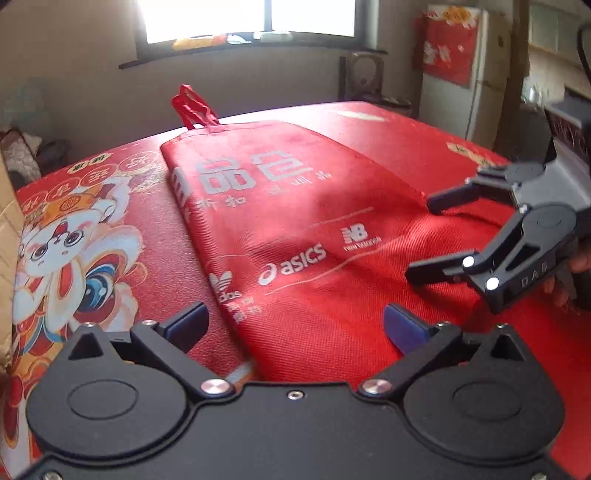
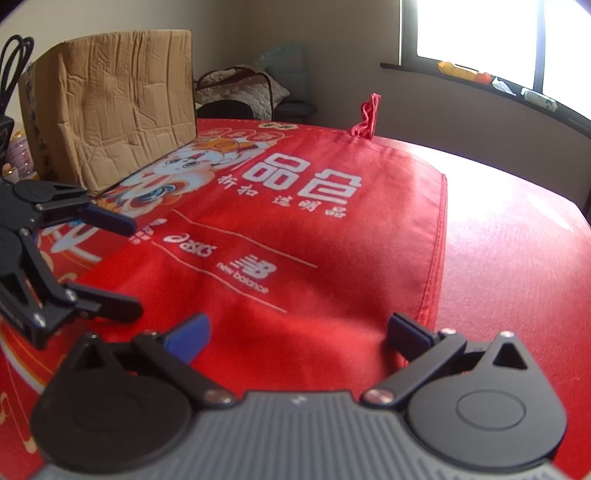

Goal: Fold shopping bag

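Right now the red shopping bag (image 1: 295, 221) lies flat on a table covered by a red festive cloth (image 1: 92, 229), its white printed logos facing up and its crumpled red handles (image 1: 194, 107) sticking up at the far end, toward twelve o'clock in the left wrist view. In that view the bag runs from the near edge at about six o'clock up toward eleven, and the cartoon figure printed on the cloth sits at nine o'clock beside it. The left gripper (image 1: 295, 325) hangs low over the bag's near end with its jaws spread wide, the blue pads (image 1: 404, 326) apart on either side of the fabric and clamping nothing. The right gripper (image 1: 419, 240) comes in at three o'clock, also gaping wide, its fingertips just over or perhaps touching the bag's right side; I cannot tell which. A person's fingers (image 1: 576, 266) show behind it at the frame edge. From the right wrist view the bag's stitched side seam runs from five o'clock up toward one, and the jaws there straddle the near corner without gripping it. A worn cardboard box (image 2: 110, 103) stands on the table at ten o'clock, beyond the left gripper, and a bright window (image 2: 498, 33) glows at one o'clock with small items on its sill.
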Demonstrator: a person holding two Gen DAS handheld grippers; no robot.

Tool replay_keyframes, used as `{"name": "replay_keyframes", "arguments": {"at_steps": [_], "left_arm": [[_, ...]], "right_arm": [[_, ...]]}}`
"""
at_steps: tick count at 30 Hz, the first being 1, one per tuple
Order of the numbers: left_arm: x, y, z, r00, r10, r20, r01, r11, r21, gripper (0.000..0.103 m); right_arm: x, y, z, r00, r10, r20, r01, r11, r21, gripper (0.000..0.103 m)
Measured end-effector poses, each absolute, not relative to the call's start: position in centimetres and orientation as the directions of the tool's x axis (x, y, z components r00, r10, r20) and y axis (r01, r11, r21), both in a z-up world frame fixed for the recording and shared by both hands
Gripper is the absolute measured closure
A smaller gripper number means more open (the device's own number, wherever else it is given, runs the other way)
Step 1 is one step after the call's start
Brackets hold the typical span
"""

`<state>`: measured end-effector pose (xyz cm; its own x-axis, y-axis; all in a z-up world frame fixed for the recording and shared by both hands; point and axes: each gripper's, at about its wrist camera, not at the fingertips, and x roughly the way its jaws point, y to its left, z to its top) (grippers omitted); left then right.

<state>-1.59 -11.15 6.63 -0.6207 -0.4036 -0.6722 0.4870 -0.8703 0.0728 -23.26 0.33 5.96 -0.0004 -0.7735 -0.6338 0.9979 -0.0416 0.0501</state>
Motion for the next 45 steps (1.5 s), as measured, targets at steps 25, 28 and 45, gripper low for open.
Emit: {"name": "replay_keyframes", "arguments": {"at_steps": [25, 28, 45], "left_arm": [[1.1, -12.2, 6.6, -0.587, -0.454, -0.67, 0.598, -0.801, 0.018, 0.0], [1.0, -12.2, 6.7, -0.589, -0.45, -0.671, 0.596, -0.803, 0.015, 0.0], [-0.1, -10.7, 7.1, -0.6, -0.442, -0.667, 0.59, -0.808, 0.005, 0.0]], "right_arm": [[-23.2, 0.3, 6.1, -0.01, -0.775, -0.632, 0.999, -0.041, 0.034, 0.001], [-23.2, 0.3, 6.1, -0.011, -0.775, -0.632, 0.999, -0.041, 0.033, 0.001], [-23.0, 0.3, 6.0, -0.016, -0.773, -0.634, 0.999, -0.041, 0.025, 0.001]]}}
